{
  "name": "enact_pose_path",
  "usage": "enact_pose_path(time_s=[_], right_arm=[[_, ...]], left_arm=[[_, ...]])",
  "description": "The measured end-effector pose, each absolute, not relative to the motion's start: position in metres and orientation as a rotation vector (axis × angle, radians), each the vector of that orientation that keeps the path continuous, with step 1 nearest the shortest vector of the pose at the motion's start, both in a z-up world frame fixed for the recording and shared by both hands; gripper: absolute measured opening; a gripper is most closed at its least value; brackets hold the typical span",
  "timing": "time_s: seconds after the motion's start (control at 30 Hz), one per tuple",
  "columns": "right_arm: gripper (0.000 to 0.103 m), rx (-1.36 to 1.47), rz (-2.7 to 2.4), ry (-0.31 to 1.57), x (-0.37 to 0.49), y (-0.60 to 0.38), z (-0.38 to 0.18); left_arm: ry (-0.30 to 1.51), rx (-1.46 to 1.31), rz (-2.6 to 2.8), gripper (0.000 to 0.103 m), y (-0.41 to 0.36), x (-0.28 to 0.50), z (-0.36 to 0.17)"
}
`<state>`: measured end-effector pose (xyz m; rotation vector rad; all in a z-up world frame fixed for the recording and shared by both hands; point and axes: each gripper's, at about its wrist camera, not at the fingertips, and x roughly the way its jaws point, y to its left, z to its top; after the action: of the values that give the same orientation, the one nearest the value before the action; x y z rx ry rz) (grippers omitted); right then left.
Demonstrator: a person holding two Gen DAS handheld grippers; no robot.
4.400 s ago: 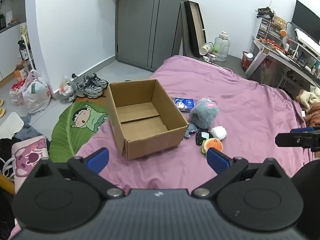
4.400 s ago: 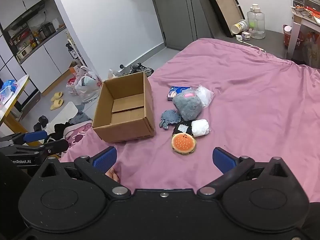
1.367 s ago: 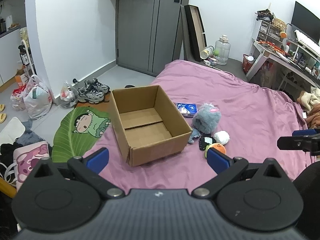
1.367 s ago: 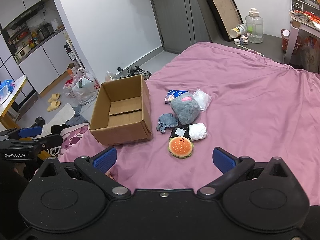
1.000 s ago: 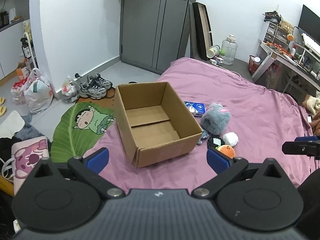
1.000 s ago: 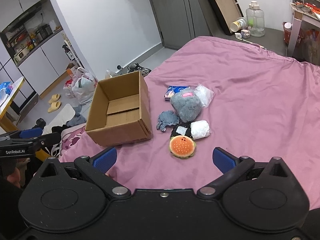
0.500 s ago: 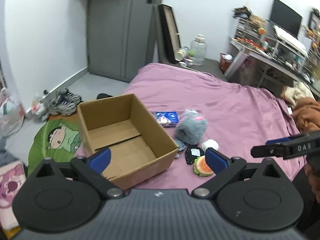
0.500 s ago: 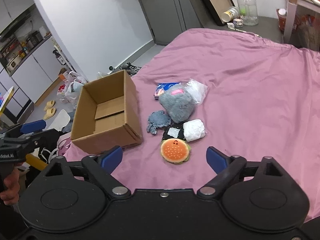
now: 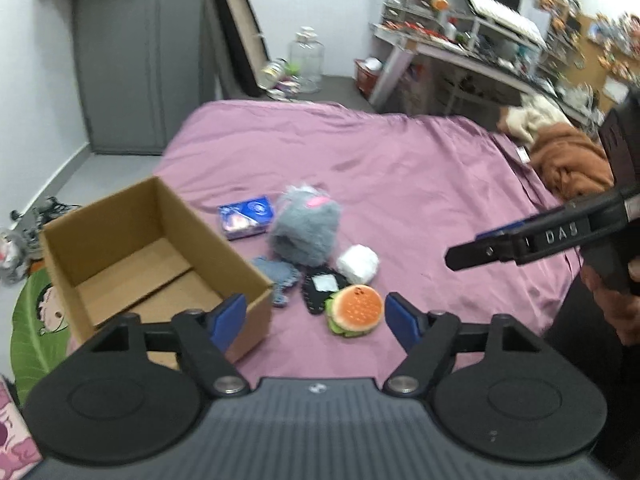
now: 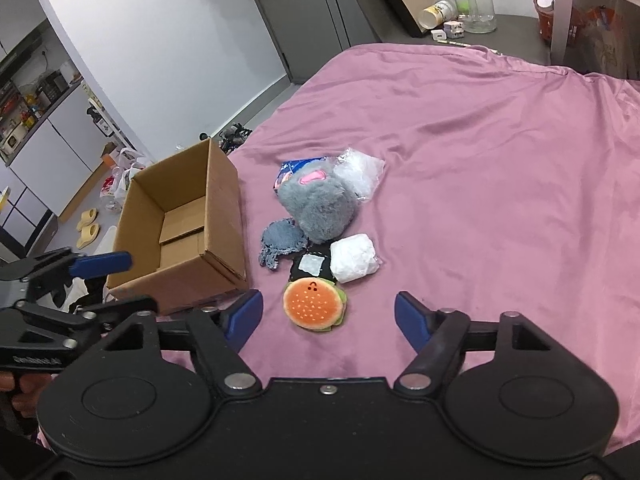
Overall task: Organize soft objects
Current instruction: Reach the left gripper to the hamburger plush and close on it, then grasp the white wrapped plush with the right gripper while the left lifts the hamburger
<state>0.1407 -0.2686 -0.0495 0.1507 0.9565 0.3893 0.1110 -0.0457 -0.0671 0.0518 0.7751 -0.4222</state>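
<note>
An open, empty cardboard box (image 9: 132,256) (image 10: 188,228) sits on the purple bed. Right of it lies a pile of soft things: a grey fluffy plush (image 9: 306,230) (image 10: 318,206), a burger plush (image 9: 354,310) (image 10: 314,304), a white bundle (image 9: 357,263) (image 10: 354,258), a black item with a white label (image 9: 322,286) (image 10: 310,266), a blue-grey knit piece (image 9: 278,274) (image 10: 280,242) and a blue packet (image 9: 246,216). My left gripper (image 9: 316,320) is open and empty, just short of the burger plush. My right gripper (image 10: 329,318) is open and empty, close above the burger plush.
A clear plastic bag (image 10: 358,172) lies behind the grey plush. A brown blanket (image 9: 568,160) lies at the bed's right edge. A desk (image 9: 460,52), a water jug (image 9: 306,60) and grey wardrobe doors (image 9: 120,60) stand beyond the bed. Shoes and bags lie on the floor at left.
Both grippers have moved forward and down toward the pile of soft things. The left view has swung right, so the burger plush now sits between its fingers. Both stay open.
</note>
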Motion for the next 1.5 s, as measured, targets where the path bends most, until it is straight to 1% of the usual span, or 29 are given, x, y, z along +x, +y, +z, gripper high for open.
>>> enact_pose_path(time_s=[0.17, 0.33, 0.4, 0.5, 0.87, 0.93, 0.97, 1.0, 1.1, 1.17, 1.3, 1.5], right_arm=[[0.056, 0.164, 0.399, 0.967, 0.148, -0.274, -0.058], [0.049, 0.148, 0.405, 0.978, 0.157, -0.275, -0.068], [0.049, 0.121, 0.405, 0.984, 0.16, -0.273, -0.073], [0.049, 0.116, 0.418, 1.006, 0.167, -0.272, -0.081], [0.051, 0.112, 0.424, 1.058, 0.191, -0.274, -0.102], [0.051, 0.105, 0.433, 1.068, 0.194, -0.273, -0.107], [0.051, 0.104, 0.442, 1.072, 0.195, -0.272, -0.109], [0.051, 0.102, 0.451, 1.073, 0.197, -0.272, -0.111], [0.051, 0.069, 0.47, 1.082, 0.202, -0.268, -0.116], [0.051, 0.038, 0.483, 1.076, 0.204, -0.265, -0.119], [0.051, -0.008, 0.515, 1.054, 0.209, -0.26, -0.12], [0.051, -0.051, 0.538, 1.021, 0.217, -0.251, -0.122]], left_arm=[[0.804, 0.09, -0.48, 0.069, -0.064, 0.128, -0.087], [0.841, 0.149, -0.516, 0.066, -0.084, 0.147, -0.11], [0.853, 0.174, -0.531, 0.064, -0.092, 0.152, -0.117], [0.856, 0.211, -0.555, 0.063, -0.105, 0.159, -0.127], [0.963, 0.18, -0.531, 0.063, -0.125, 0.189, -0.171], [0.974, 0.177, -0.53, 0.061, -0.128, 0.192, -0.176], [0.98, 0.176, -0.524, 0.057, -0.129, 0.194, -0.178], [0.983, 0.174, -0.517, 0.048, -0.13, 0.195, -0.18], [0.966, 0.14, -0.492, 0.037, -0.126, 0.196, -0.179], [0.964, 0.121, -0.492, 0.033, -0.123, 0.196, -0.174], [0.938, 0.093, -0.476, 0.03, -0.113, 0.195, -0.158], [0.87, 0.064, -0.423, 0.03, -0.106, 0.193, -0.127]])
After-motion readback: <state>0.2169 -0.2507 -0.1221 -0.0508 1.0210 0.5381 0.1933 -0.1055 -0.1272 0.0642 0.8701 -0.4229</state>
